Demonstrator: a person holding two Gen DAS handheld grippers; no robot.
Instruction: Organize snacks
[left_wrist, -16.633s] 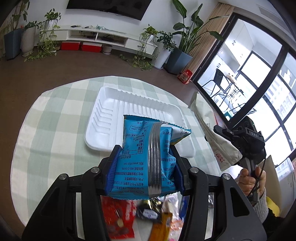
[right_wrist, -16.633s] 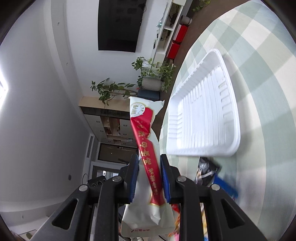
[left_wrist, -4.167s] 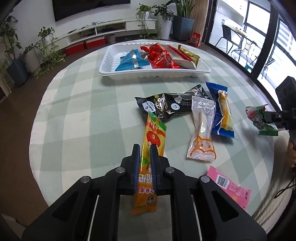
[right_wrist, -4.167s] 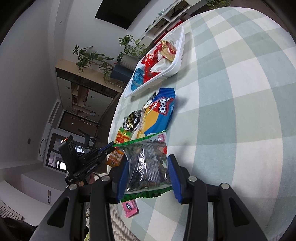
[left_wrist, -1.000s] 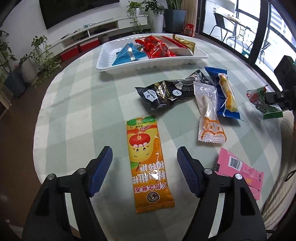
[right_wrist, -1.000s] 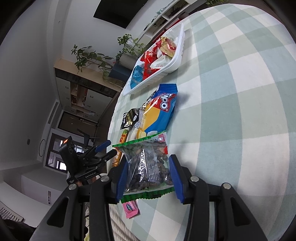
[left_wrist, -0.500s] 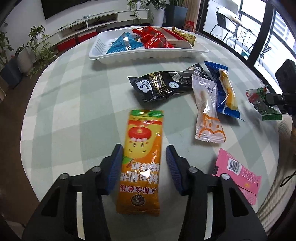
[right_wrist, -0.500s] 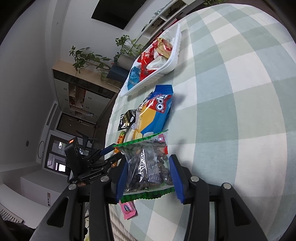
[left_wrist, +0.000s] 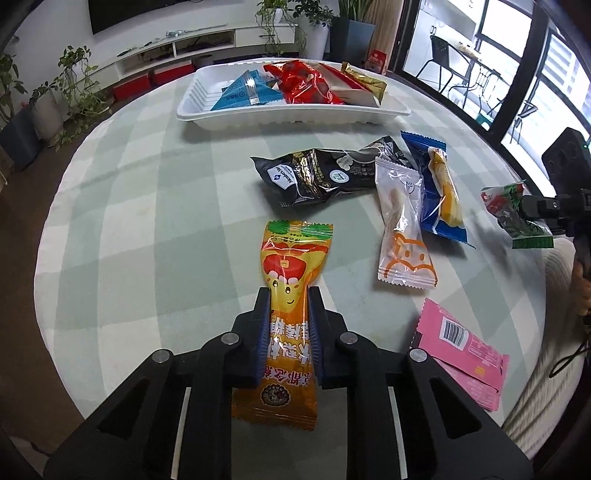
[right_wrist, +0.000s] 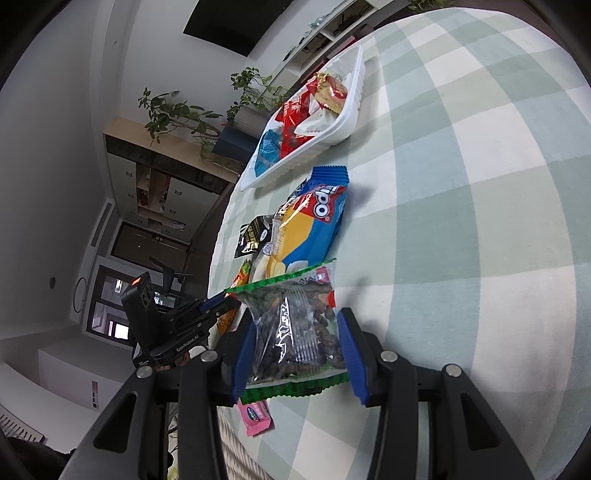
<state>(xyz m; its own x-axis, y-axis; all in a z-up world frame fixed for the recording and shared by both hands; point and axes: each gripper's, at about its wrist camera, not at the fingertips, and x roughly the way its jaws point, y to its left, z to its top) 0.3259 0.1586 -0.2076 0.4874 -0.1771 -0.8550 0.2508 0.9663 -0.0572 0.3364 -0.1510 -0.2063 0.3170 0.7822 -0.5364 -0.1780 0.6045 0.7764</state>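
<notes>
round table, snacks half sorted

checked cloth (left_wrist: 140, 206) covers a round table in a living room. the left gripper (left_wrist: 289, 332) is closing on an orange packet (left_wrist: 290, 295), pads pinching its sides; its long axis points ahead toward the tray (left_wrist: 295, 114), well beyond, with a black packet (left_wrist: 325, 173) between. the right gripper (right_wrist: 293, 347) clamps a nut bag (right_wrist: 295, 332) by the near table edge. bare cloth lies left.

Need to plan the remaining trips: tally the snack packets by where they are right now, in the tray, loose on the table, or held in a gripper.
In the white tray: 4
Loose on the table: 4
In the grippers: 2, the orange packet and the green-edged clear bag
Total: 10
</notes>
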